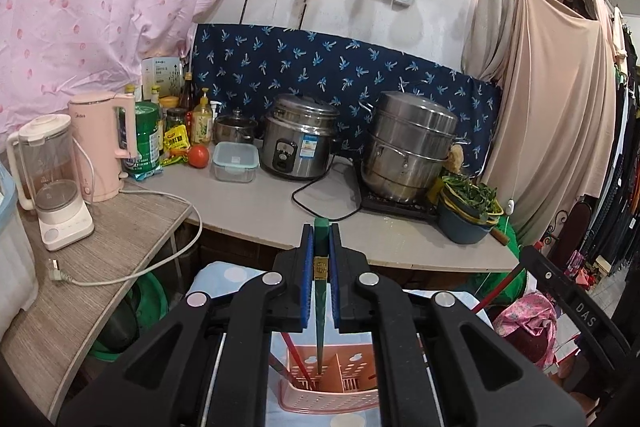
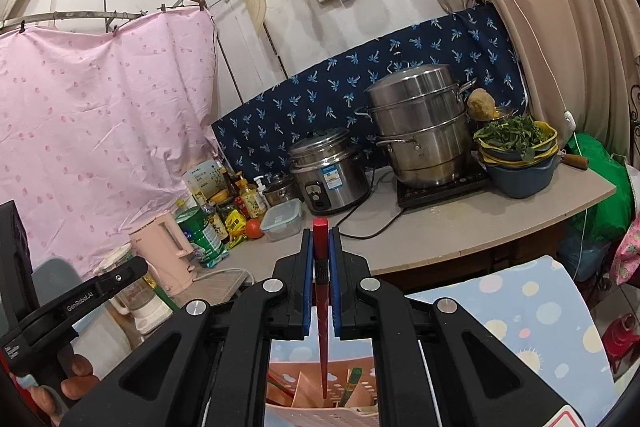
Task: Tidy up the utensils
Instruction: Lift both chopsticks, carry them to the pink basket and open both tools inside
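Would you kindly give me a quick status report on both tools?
Left tool shut on green chopstick, tip down inside pink holder. Right tool shut on red chopstick, tip over the holder. Nothing in the way.

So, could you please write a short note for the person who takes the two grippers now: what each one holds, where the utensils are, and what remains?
Left gripper: shut on a dark green chopstick, held upright, its tip down in the pink perforated plastic utensil holder.
Right gripper: shut on a red chopstick, upright, its tip hanging over the same holder's opening.
Done: some red sticks already stand in the holder.
Left: lower both chopsticks fully, open the jaws and withdraw. Which compartment each belongs in I cannot tell from these views.
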`<state>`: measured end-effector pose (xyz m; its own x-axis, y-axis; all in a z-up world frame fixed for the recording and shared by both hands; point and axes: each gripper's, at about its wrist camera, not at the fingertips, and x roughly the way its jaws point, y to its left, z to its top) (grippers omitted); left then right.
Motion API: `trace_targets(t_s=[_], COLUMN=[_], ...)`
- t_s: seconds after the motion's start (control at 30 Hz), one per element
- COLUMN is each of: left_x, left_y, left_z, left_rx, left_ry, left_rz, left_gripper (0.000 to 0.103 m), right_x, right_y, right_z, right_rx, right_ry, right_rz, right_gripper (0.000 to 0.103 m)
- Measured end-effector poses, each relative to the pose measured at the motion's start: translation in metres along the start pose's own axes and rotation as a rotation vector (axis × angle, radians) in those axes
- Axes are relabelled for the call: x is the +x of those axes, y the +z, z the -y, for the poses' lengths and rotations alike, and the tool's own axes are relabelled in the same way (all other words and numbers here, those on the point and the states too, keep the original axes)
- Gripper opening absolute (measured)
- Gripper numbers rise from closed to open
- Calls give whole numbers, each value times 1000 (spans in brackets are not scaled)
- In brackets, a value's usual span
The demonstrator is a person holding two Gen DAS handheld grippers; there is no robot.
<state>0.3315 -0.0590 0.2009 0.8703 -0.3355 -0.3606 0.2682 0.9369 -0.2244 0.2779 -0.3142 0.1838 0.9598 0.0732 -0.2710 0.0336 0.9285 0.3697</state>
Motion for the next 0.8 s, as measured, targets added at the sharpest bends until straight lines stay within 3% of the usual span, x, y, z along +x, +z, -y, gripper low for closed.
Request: trace_targets(t_s=[0.6,0.8], left_x=[18,9], left_y=[-25,-27], left_z=[-9,-12], left_rx=[-7,-12], left_ry=[20,31], left_rz=[-66,-50], left_gripper=[8,34], right_x=[22,12], right_y=[-32,-29], right_z=[9,11], right_rx=[-17,-13], right_ry=[-33,-40], right_rz=[-99,-91], right_gripper=[10,17])
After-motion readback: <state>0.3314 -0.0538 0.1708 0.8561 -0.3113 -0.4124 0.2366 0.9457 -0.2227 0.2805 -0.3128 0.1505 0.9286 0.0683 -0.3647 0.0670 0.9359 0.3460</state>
